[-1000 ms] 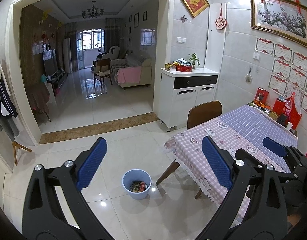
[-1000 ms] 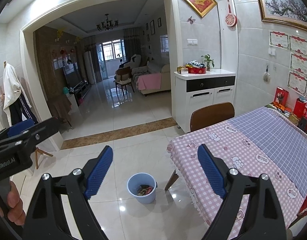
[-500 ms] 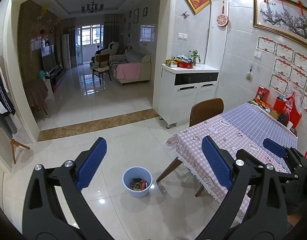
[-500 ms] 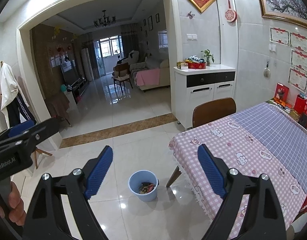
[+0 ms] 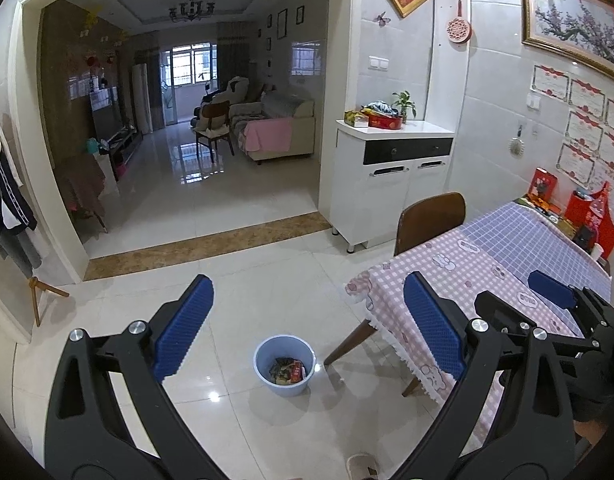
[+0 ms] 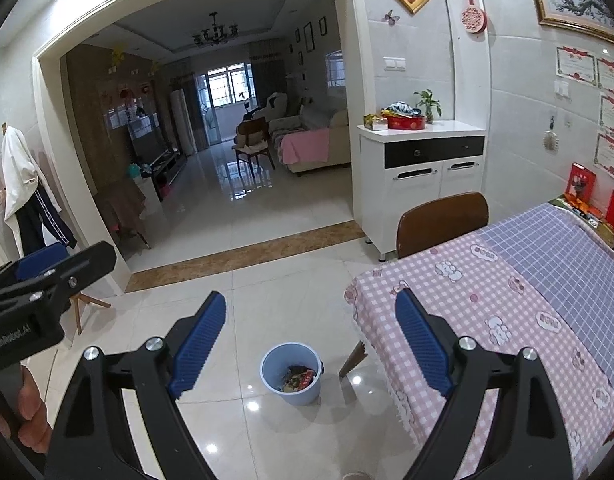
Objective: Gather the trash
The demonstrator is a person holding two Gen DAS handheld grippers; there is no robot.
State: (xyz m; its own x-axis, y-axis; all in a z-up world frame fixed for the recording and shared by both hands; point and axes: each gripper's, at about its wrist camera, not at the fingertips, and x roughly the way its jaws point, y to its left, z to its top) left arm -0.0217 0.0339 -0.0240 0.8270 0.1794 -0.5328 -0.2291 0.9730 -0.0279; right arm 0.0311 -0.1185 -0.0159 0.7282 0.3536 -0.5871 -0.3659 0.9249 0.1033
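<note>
A light blue bin (image 5: 284,364) (image 6: 291,373) stands on the white tiled floor by the table's corner, with several crumpled wrappers (image 5: 288,371) (image 6: 300,378) inside. My left gripper (image 5: 309,330) hangs open above it with nothing between its blue pads. My right gripper (image 6: 311,345) is also open and empty, held above the bin. The right gripper shows at the right edge of the left wrist view, and the left one at the left edge of the right wrist view, with a hand (image 6: 27,412) on its grip.
A table with a pink and lilac checked cloth (image 5: 487,280) (image 6: 507,300) fills the right side, a brown chair (image 5: 431,220) (image 6: 443,220) behind it. A white cabinet (image 5: 391,176) stands by the wall. Open floor leads through a doorway to the living room.
Both views have drawn back and lower: the bin sits a bit further down and nearer the middle between the pads. Both grippers stay open.
</note>
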